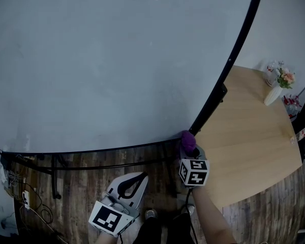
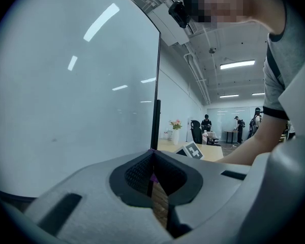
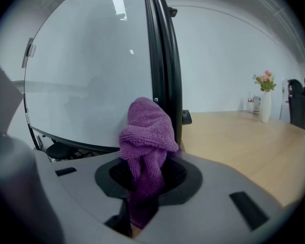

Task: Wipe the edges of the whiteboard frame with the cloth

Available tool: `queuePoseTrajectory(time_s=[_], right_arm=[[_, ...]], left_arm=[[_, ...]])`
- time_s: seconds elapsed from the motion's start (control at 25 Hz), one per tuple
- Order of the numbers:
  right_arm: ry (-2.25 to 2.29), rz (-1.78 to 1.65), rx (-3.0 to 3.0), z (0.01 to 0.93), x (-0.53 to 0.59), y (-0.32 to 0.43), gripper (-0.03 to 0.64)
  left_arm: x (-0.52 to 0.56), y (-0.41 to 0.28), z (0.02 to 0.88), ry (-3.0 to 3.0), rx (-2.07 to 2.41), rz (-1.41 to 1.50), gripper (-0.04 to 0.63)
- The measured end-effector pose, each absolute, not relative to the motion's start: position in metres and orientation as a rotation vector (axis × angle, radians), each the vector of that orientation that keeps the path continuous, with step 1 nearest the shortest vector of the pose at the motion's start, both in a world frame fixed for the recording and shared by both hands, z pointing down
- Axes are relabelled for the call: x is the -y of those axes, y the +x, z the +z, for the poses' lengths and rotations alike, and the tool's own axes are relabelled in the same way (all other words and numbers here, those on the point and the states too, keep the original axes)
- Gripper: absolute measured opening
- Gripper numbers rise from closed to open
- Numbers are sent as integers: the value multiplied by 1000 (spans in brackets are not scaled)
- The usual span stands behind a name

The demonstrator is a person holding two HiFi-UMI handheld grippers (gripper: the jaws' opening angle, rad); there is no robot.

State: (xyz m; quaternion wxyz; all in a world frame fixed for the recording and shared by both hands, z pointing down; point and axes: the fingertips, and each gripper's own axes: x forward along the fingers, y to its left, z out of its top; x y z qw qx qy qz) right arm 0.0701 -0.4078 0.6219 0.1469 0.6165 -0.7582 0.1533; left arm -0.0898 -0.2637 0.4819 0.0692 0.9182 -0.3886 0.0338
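A large whiteboard [image 1: 107,60] fills most of the head view, edged by a black frame [image 1: 234,55]. My right gripper [image 1: 189,147] is shut on a purple cloth [image 1: 188,141], which touches the frame's bottom right corner. In the right gripper view the cloth [image 3: 145,136] bunches up from the jaws against the black frame edge [image 3: 165,70]. My left gripper [image 1: 129,184] hangs lower left, below the board, shut with nothing in it. The left gripper view shows its jaws closed, facing the board [image 2: 71,85] and its frame edge [image 2: 155,121].
A wooden table [image 1: 249,126] stands right of the board, carrying a white vase of flowers [image 1: 275,90] and small items at its far edge. Black stand legs [image 1: 56,179] and cables [image 1: 25,197] lie on the wooden floor beneath the board. People stand far off in the room.
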Motion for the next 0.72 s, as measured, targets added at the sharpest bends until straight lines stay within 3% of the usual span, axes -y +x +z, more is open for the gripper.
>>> queuePoseTrajectory(time_s=[0.72], right_arm=[[1641,285,2446,526,333,50,99]], left_arm=[[246,-92,445,2820,1301,57,17]])
